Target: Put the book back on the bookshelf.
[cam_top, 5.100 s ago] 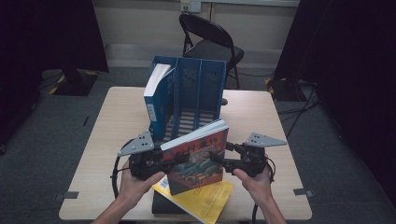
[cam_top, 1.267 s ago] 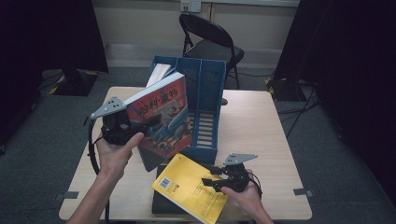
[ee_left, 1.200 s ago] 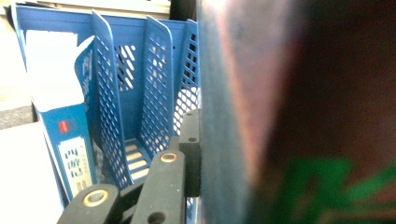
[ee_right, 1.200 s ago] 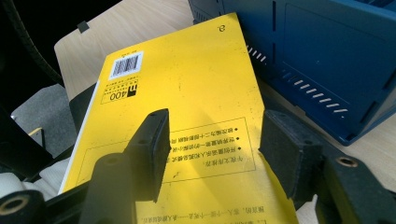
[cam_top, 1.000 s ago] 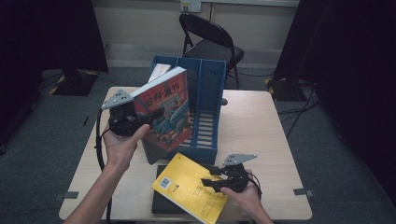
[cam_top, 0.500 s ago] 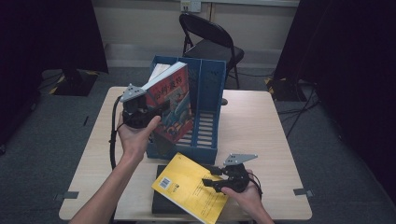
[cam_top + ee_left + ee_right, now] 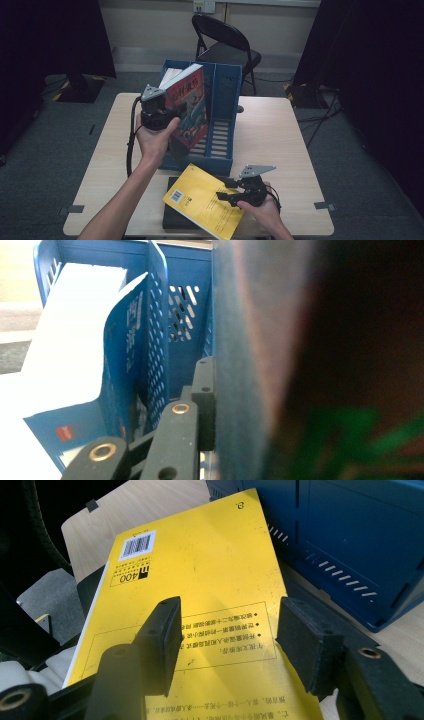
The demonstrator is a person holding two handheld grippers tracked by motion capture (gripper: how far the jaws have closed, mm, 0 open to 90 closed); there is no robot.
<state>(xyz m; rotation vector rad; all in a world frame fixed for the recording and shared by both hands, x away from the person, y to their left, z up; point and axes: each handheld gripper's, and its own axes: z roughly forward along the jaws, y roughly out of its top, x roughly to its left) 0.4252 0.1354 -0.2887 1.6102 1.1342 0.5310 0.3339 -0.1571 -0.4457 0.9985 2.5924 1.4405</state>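
Observation:
My left gripper (image 7: 167, 111) is shut on a red-covered book (image 7: 192, 107) and holds it upright and tilted over the blue file rack (image 7: 225, 100), at a middle slot. In the left gripper view the book (image 7: 300, 365) is a blurred close surface against one black jaw, and the rack's dividers (image 7: 155, 340) stand just beyond. My right gripper (image 7: 226, 190) hovers open at the table's front over a yellow book (image 7: 200, 205). In the right gripper view its two jaws stand apart above the yellow cover (image 7: 200, 570), pinching nothing.
A white-paged book (image 7: 172, 75) stands in the rack's leftmost slot. The yellow book lies on a black book (image 7: 172, 217). The rack's near wall (image 7: 350, 535) is close to the right gripper. Bare wooden table (image 7: 280, 135) lies to the right; a folding chair (image 7: 225, 45) stands behind.
The left hand has carried the red book rightward and away from me, up against the rack. The right gripper and the yellow book have stayed put.

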